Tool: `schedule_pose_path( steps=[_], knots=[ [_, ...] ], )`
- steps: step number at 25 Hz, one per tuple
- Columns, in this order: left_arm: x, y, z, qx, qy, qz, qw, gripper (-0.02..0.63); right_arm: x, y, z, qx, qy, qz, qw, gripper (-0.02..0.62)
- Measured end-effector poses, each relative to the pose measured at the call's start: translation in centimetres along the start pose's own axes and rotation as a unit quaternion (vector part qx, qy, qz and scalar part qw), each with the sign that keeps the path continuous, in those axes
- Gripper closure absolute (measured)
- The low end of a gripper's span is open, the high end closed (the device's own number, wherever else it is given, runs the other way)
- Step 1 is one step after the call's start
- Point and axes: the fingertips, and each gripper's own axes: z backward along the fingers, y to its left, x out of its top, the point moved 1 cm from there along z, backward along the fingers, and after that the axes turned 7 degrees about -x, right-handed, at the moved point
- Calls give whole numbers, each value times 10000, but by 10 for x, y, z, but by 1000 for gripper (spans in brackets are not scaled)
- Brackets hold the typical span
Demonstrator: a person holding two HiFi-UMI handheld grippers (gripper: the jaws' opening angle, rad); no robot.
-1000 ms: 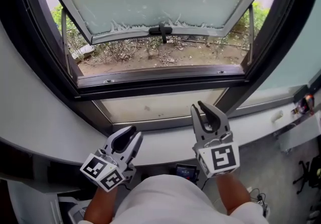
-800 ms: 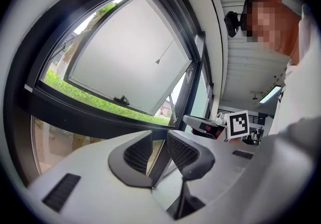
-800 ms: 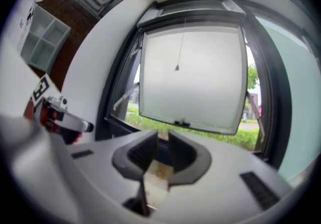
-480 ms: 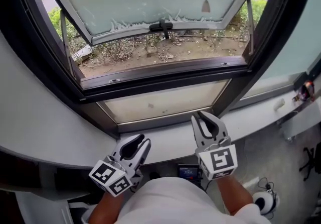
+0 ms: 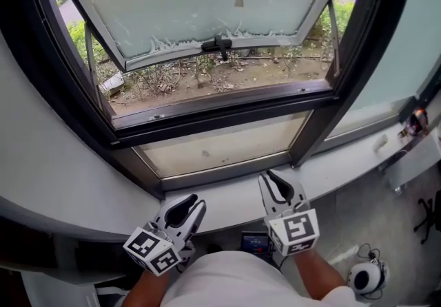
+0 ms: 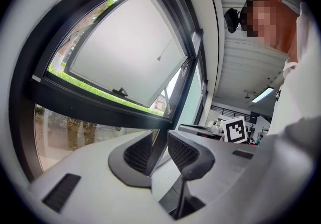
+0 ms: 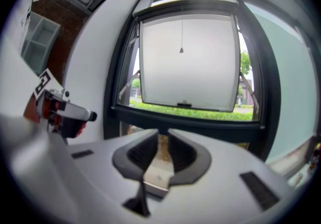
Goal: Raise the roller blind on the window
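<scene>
Blind's pull cord (image 5: 238,1) hangs free at 12 o'clock before the tilted window pane (image 5: 179,3), blind itself above frame; left gripper (image 5: 187,205) and right gripper (image 5: 276,182) sit low at 6 o'clock, jaws apart and empty, probably parked clear of the cord.

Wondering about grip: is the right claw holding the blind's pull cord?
No, the right claw is empty; the thin grey pull cord hangs free ahead.
</scene>
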Motion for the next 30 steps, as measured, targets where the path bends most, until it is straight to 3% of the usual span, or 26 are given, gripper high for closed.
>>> schedule_pose_path(
  steps=[9, 22, 30],
  knots=[
    [-13, -27, -13, 221, -74, 57, 9997, 497, -6, -3, 16, 470, 114, -90, 9988, 522],
    [-62, -106, -53, 772, -166, 201, 9967, 497, -45, -57, 72, 1175, 379, -74, 9923, 525],
    [-70, -137, -59, 1100, -290, 47, 9935, 502, -56, -71, 94, 1482, 353, -32, 9883, 528]
  ],
)
